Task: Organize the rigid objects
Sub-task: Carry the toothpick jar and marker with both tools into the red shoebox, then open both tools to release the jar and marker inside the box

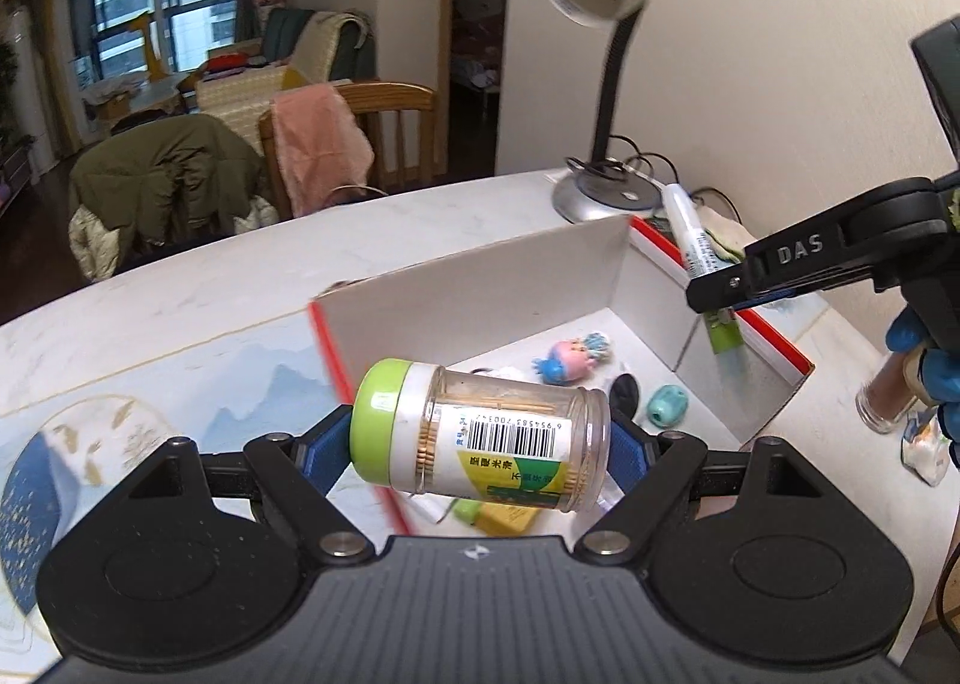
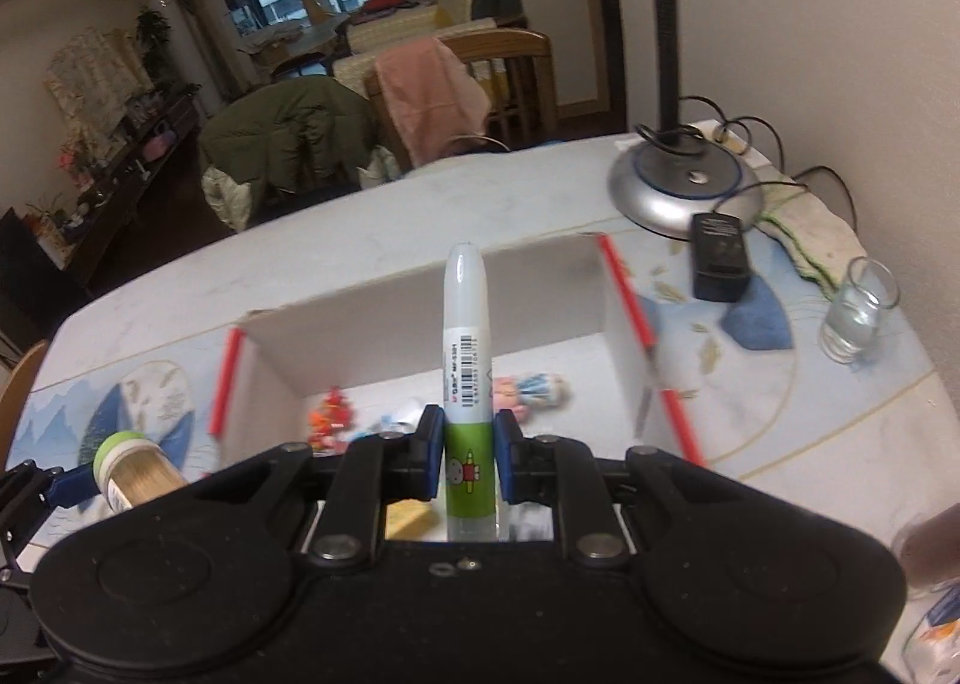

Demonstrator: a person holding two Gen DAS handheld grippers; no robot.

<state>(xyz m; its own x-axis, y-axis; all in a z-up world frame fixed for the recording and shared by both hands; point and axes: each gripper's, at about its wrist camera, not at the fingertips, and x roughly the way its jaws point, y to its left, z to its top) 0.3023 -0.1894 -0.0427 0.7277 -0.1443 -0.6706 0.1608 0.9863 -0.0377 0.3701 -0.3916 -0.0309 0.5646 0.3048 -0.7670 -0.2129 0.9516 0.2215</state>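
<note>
Left claw [image 1: 480, 447] is spread wide and clamped end to end on the clear plastic toothpick jar with a green lid [image 1: 480, 435]; jar lies sideways between the blue pads, one pad on the lid, the other on the base; it hangs above the near-left edge of the open white cardboard box with red rims [image 1: 651, 288]. Right claw [image 2: 469, 459] is nearly closed, pinching the white glue pen with a green label [image 2: 468, 384] low on its green band; pen sticks out forward along the fingers, over the box interior.

Box sits on the white patterned desk [image 1: 180, 288]; inside are a small pink-and-blue doll [image 1: 573, 357], a teal oval object [image 1: 669, 402] and other small bits, blurred. Silver-based desk lamp [image 2: 684, 186] and a clear drinking glass [image 2: 858, 312] stand beyond the box on its right.

Step in hand looks like dropping both items into the box; to do it well, carry each fully past the rim before letting go; lower close to the box floor so the jar does not roll or bounce; aim for bare floor, clear of the doll; keep the two claws apart so they do not clash over the box.
</note>
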